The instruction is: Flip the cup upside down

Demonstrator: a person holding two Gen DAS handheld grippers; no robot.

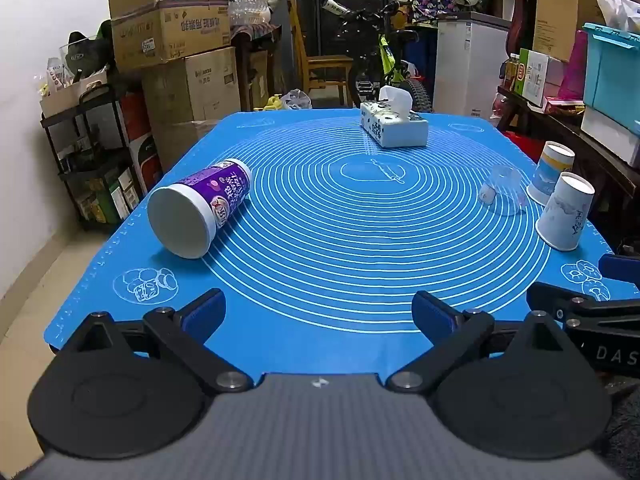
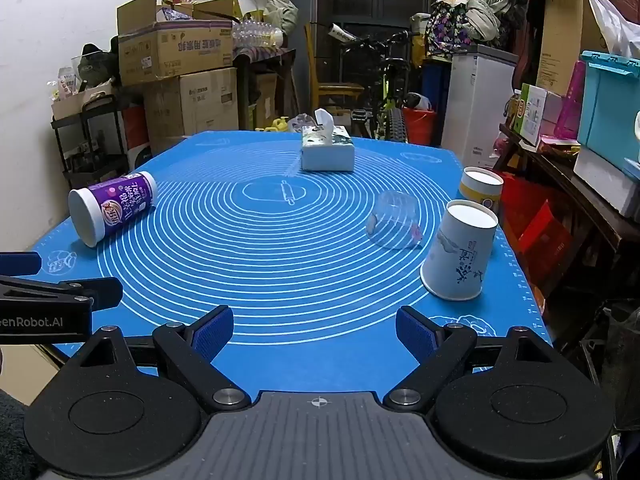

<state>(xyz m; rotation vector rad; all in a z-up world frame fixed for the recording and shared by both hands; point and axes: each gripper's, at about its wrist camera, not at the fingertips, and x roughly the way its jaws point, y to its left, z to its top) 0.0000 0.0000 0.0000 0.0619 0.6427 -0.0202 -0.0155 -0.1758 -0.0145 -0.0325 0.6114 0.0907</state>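
A purple and white cup (image 1: 200, 206) lies on its side at the left of the blue mat (image 1: 320, 240), one white round end facing me; it also shows in the right wrist view (image 2: 110, 208). A clear plastic cup (image 2: 396, 220) stands upside down right of centre. Two white paper cups (image 2: 460, 252) (image 2: 480, 190) stand upside down at the right edge. My left gripper (image 1: 318, 312) is open and empty over the mat's near edge. My right gripper (image 2: 314, 330) is open and empty over the near edge, right of the left one.
A tissue box (image 1: 394, 122) stands at the far middle of the mat. Stacked cardboard boxes (image 1: 176, 40) and a black shelf (image 1: 88, 152) stand to the left. A bicycle (image 1: 380, 60), a white cabinet (image 1: 468, 60) and a cluttered side table (image 1: 560, 120) stand behind and to the right.
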